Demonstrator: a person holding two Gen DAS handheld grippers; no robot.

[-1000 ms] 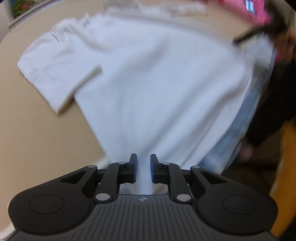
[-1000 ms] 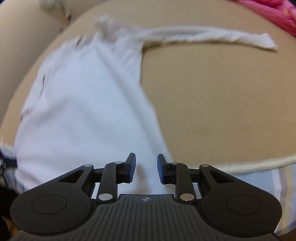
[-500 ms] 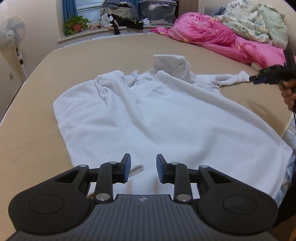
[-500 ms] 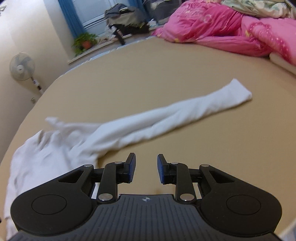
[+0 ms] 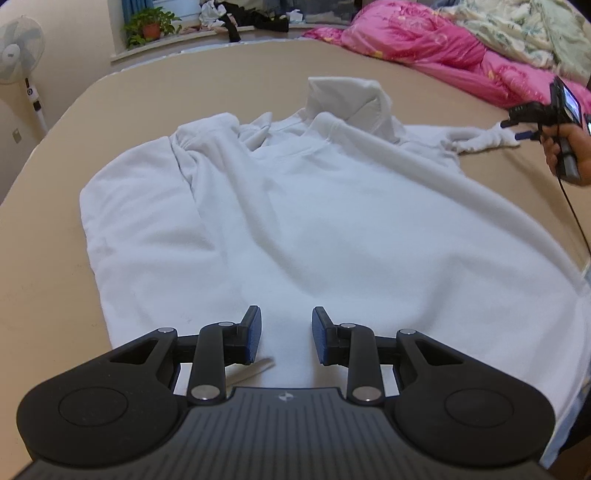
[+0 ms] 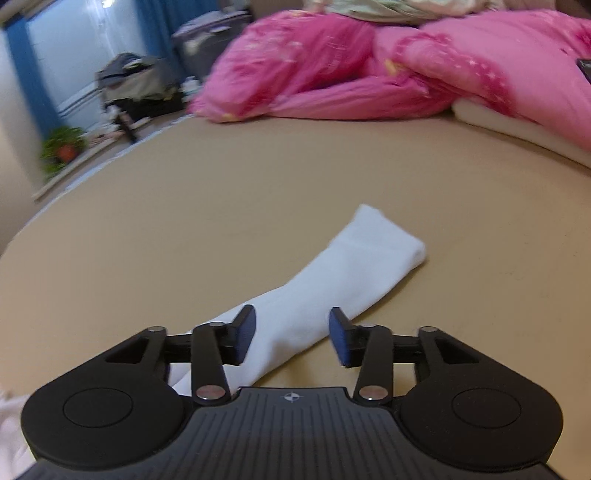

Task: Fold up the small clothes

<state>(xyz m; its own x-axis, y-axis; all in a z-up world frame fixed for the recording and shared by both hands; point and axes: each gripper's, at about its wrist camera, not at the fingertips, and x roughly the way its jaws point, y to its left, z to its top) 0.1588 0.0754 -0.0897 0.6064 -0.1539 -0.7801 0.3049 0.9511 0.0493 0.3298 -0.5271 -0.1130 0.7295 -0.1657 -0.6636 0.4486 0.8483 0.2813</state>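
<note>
Right hand-held gripper (image 6: 291, 334) jaws are opening astride the white sleeve (image 6: 343, 273); left hand-held gripper (image 5: 286, 334) gapes empty.

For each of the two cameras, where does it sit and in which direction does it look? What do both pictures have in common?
Left wrist: sits on the left gripper, looks down over the white sweatshirt toward the window; its open fingers show, and far right the person's hand with the right gripper at the sleeve.
Right wrist: sits on the right gripper, looks along the sleeve toward the pink bedding; its jaws are opening, the sleeve between them, unpressed.
Shared: sleeve, tan bed, pink bedding, potted plant.
</note>
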